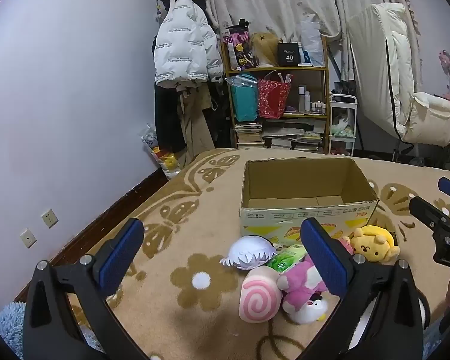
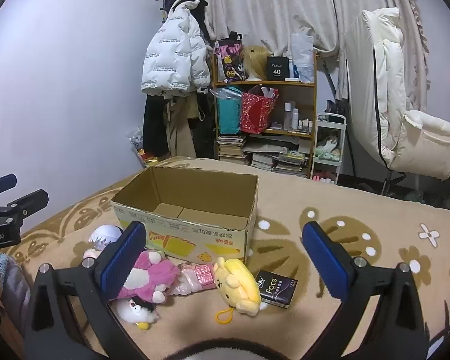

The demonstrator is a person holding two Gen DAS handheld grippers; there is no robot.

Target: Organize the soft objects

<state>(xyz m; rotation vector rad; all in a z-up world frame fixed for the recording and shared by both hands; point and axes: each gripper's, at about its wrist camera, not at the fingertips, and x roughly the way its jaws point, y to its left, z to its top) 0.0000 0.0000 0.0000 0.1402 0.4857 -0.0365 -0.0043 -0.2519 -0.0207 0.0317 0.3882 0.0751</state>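
Observation:
An open cardboard box (image 1: 307, 193) (image 2: 192, 207) stands empty on the beige patterned blanket. In front of it lie several soft toys: a pink swirl roll cushion (image 1: 259, 297), a pink plush (image 1: 301, 286) (image 2: 151, 276), a white-haired plush head (image 1: 250, 255) (image 2: 105, 235), a yellow dog plush (image 1: 375, 243) (image 2: 240, 285), a small white penguin plush (image 1: 310, 312) (image 2: 136, 310) and a green packet (image 1: 286, 259). My left gripper (image 1: 222, 252) hovers open above the toys, holding nothing. My right gripper (image 2: 225, 253) is open too, over the yellow plush.
A black tissue pack (image 2: 276, 289) lies right of the yellow plush. A pink wrapped packet (image 2: 201, 276) sits by the box. Behind the bed stand a cluttered shelf (image 1: 280, 96), hanging coats (image 1: 183, 45) and a white chair (image 2: 405, 126). A blue fluffy cloth (image 1: 7, 324) lies at lower left.

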